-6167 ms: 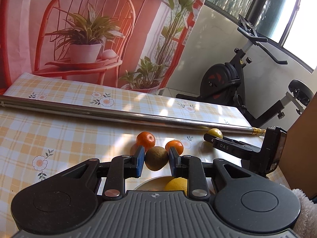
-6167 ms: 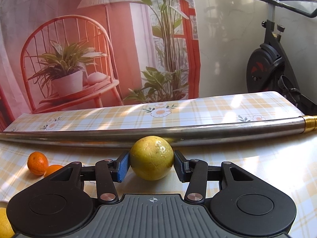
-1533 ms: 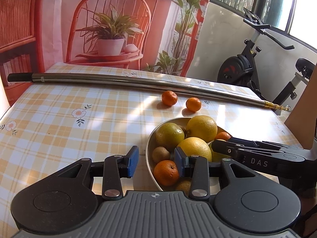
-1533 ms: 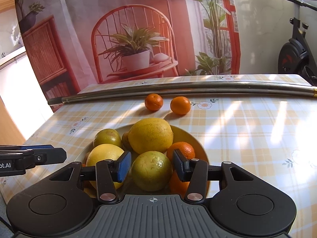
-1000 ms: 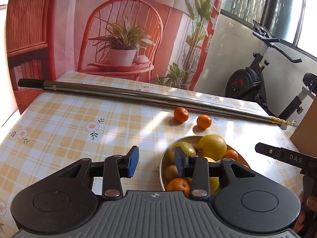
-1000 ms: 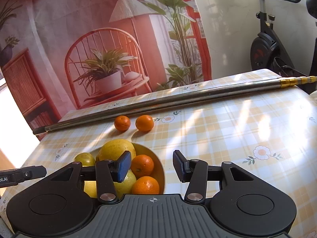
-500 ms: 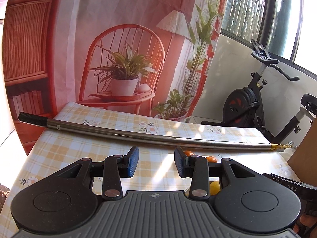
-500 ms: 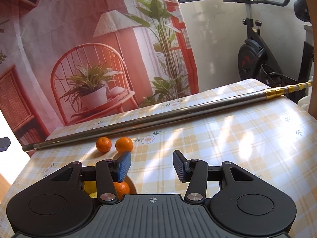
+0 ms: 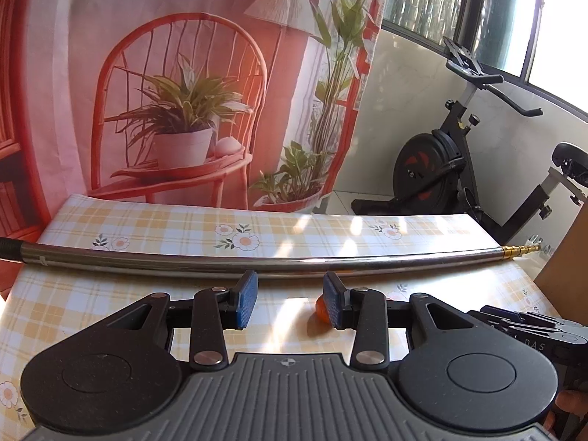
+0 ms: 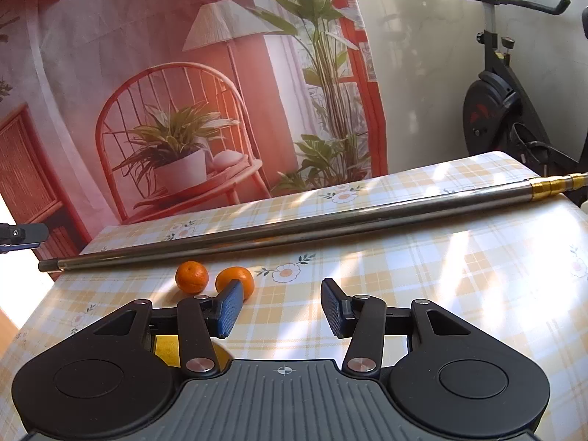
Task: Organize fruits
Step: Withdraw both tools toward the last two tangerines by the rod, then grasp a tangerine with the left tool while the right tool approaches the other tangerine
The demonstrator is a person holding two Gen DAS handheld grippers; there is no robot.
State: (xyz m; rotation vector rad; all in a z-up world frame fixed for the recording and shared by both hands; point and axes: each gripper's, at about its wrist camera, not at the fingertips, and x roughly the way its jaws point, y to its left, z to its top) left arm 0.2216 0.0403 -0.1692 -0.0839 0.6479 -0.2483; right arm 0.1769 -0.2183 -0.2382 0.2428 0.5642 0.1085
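The counter (image 10: 422, 279), under a yellow checked cloth, fills the middle of both views. A long metal pole (image 10: 294, 231) crosses it from left to upper right. Lower down, the right claw (image 10: 281, 310) and left claw (image 9: 290, 299) both hang empty with jaws spread. Two small oranges (image 10: 192, 276) (image 10: 237, 280) lie loose just below the pole, left of centre in the right view; a yellow fruit (image 10: 166, 345) peeks from under that claw. The next pick is probably one orange: approach low, straddle it alone, and close gently, as it will likely roll.
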